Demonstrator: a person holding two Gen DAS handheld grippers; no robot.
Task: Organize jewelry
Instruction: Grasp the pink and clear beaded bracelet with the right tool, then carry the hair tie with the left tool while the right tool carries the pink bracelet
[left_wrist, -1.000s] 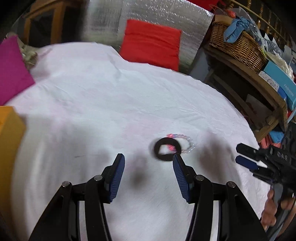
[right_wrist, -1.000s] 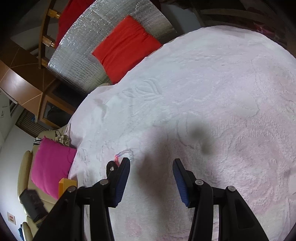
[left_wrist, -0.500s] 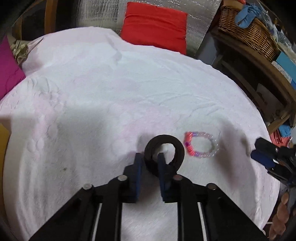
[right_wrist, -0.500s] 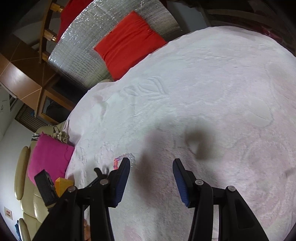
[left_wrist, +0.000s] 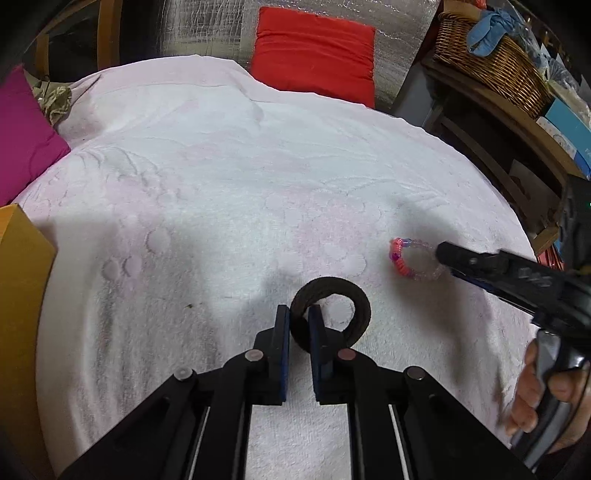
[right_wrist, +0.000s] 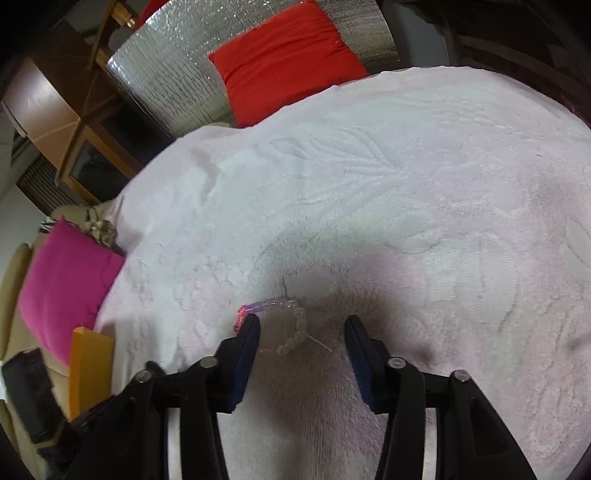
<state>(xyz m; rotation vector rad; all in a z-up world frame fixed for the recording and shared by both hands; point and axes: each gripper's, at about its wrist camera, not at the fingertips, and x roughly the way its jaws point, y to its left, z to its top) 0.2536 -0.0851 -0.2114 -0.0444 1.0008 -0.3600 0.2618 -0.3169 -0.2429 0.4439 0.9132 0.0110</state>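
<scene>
**Mia:** Jewelry was what they were tidying. Where was it?

**Ben:** Two pieces were on the white towel (left_wrist: 221, 184). In the left camera's picture the black ring (left_wrist: 354, 299) was low in the middle. The left gripper (left_wrist: 296, 325) was pressed together on the ring's left side, pinching it. The bead bracelet (left_wrist: 402, 264) lay flat to the right of the middle, apart from the ring.

**Mia:** And the other tool?

**Ben:** The right gripper (right_wrist: 301, 328) was spread wide. In its own picture the bracelet (right_wrist: 291, 328) lay between the fingers, close to the left one. Nothing was squeezed yet.

**Mia:** So which step was it?

**Ben:** I think it was the picking-up step. The ring was caught and the bracelet was about to be. Next, the right gripper needed to go down a bit and close softly on the beads, so they would not roll away. A thin thread (right_wrist: 317, 341) stuck out of the bracelet and might snag.

**Mia:** Was there room to move?

**Ben:** Lots. The towel was bare across the middle and top of both pictures. A yellow box (left_wrist: 18, 295) stood at the left edge of the left picture. The towel's edge curved down at the lower right, near the person's hand (left_wrist: 532, 398), so the bracelet was not far from the drop.
</scene>
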